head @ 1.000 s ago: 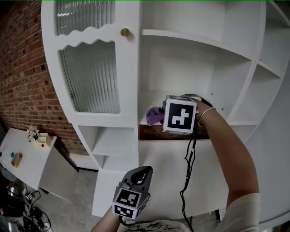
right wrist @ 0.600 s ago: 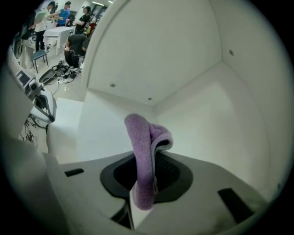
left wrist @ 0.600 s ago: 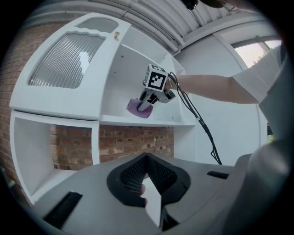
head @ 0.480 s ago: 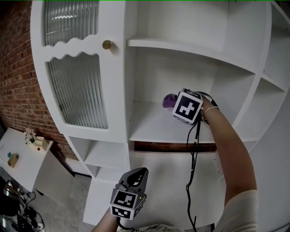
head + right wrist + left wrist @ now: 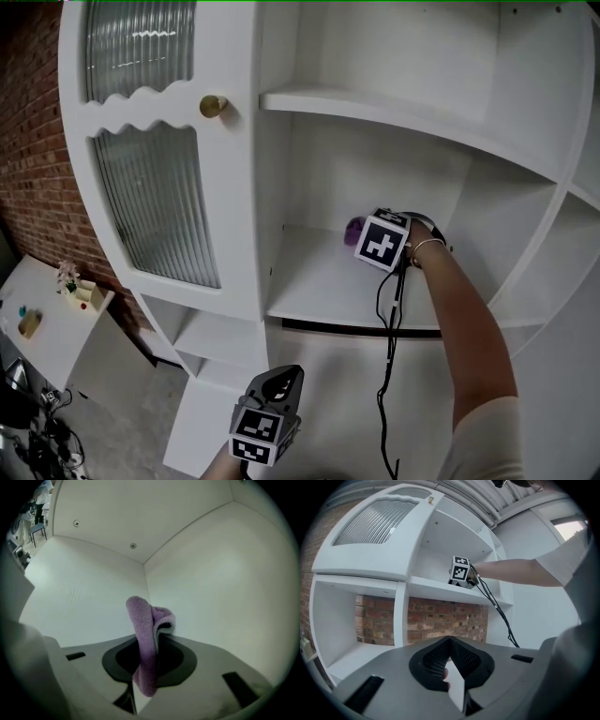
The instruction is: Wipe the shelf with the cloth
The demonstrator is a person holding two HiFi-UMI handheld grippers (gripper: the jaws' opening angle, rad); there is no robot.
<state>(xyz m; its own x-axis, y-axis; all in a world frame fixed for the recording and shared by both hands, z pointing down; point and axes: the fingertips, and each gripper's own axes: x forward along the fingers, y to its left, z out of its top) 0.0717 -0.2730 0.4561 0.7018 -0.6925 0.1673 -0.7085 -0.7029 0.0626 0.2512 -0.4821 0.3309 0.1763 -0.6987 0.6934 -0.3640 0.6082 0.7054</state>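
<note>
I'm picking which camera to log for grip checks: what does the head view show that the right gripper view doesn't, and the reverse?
Head view only: the left gripper held low, the ribbed-glass door with its brass knob, and the brick wall. Right gripper view only: that the right gripper is shut on the folded purple cloth, seen close up. Both: the right gripper, the cloth and the white shelf.
</note>
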